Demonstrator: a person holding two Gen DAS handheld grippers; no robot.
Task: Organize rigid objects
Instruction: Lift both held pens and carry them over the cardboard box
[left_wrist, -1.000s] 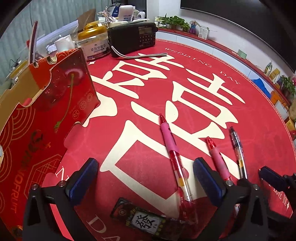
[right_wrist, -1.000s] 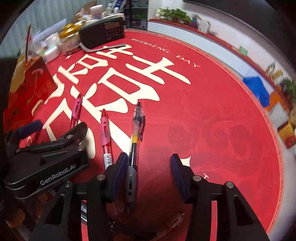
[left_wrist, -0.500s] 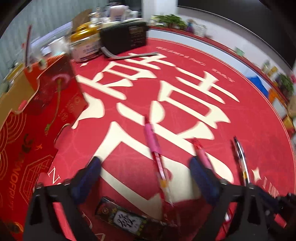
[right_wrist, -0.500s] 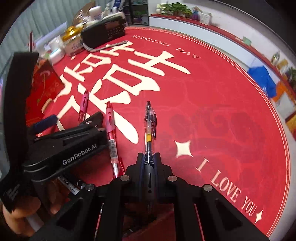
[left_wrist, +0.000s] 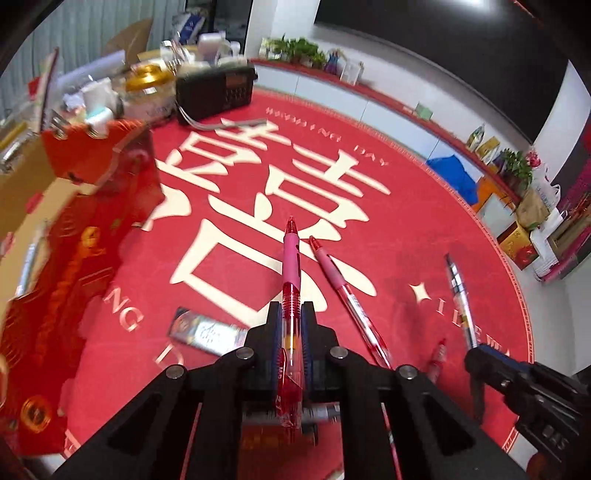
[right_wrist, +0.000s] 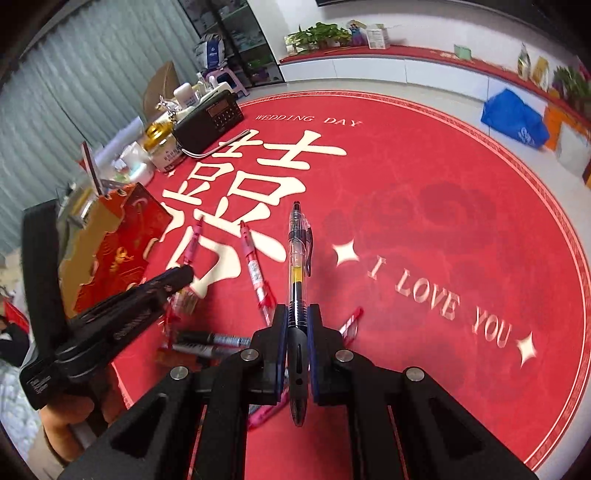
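- Two pens are gripped, one in each pair of tongs.
- The left tongs, whose jaws have just been closing, clamp a pink-grip red pen at mid-barrel; its long axis runs up the frame centre, tip away from the camera.
- The right tongs pinch a clear-barrelled black pen, upright in the frame, clip end far.
- Another translucent red pen lies slanted on the round red mat.
- A glossy red cardboard box sits at left, blurred.
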